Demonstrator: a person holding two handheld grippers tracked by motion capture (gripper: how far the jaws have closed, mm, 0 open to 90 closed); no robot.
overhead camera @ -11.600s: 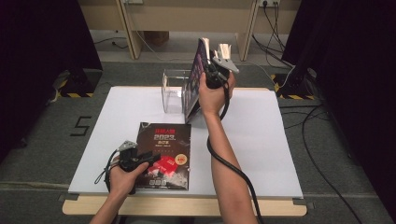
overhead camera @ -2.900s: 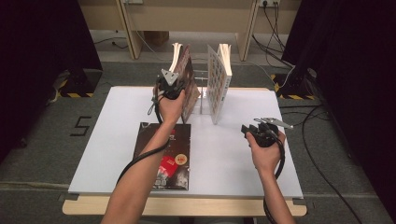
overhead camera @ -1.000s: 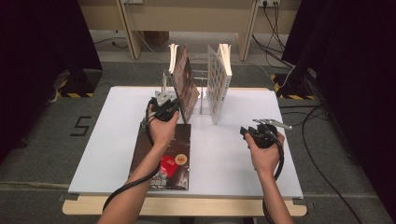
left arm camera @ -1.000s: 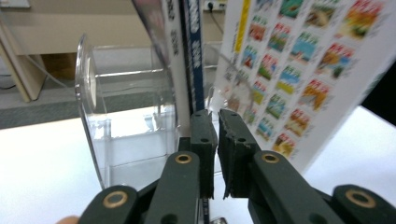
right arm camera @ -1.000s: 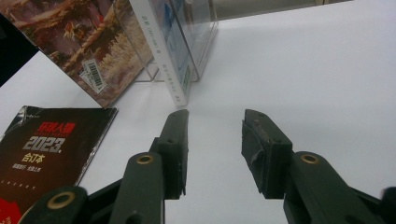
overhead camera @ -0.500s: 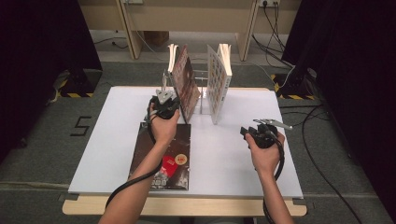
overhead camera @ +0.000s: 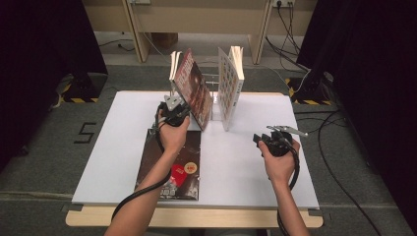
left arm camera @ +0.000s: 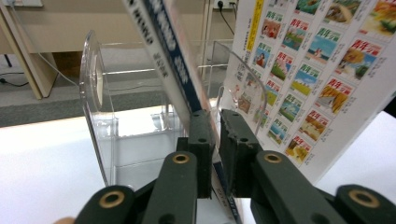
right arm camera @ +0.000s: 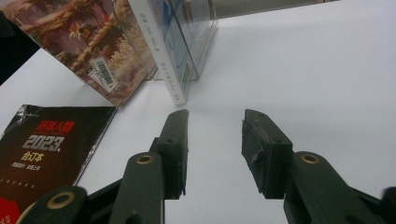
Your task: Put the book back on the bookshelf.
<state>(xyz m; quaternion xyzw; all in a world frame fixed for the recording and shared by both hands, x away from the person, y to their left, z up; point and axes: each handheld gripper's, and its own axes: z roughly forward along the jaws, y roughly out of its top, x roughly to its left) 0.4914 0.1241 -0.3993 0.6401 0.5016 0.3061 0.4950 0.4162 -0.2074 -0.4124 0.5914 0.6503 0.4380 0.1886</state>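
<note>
A brown-covered book (overhead camera: 196,93) leans in a clear acrylic rack (overhead camera: 214,105) at the back of the white table (overhead camera: 123,147). My left gripper (overhead camera: 183,112) sits at the book's lower near edge. In the left gripper view the blue-lettered spine (left arm camera: 173,60) runs down between the jaws of the left gripper (left arm camera: 218,123). They have just been opening, and a slim gap shows beside the book. A white book with a grid of pictures (overhead camera: 230,81) stands upright beside it. My right gripper (right arm camera: 215,119) hovers open over bare table at the right, nothing between its fingers.
A black magazine (overhead camera: 172,162) with red print lies flat on the table under the left forearm. The rack's curved clear wall (left arm camera: 100,116) stands left of the leaning book. Wooden furniture legs and cables sit on the floor behind the table.
Long ago the right hand held the white book at the rack. Later the left hand slid from the brown book's top to its lower edge. Over the last second neither hand moved.
</note>
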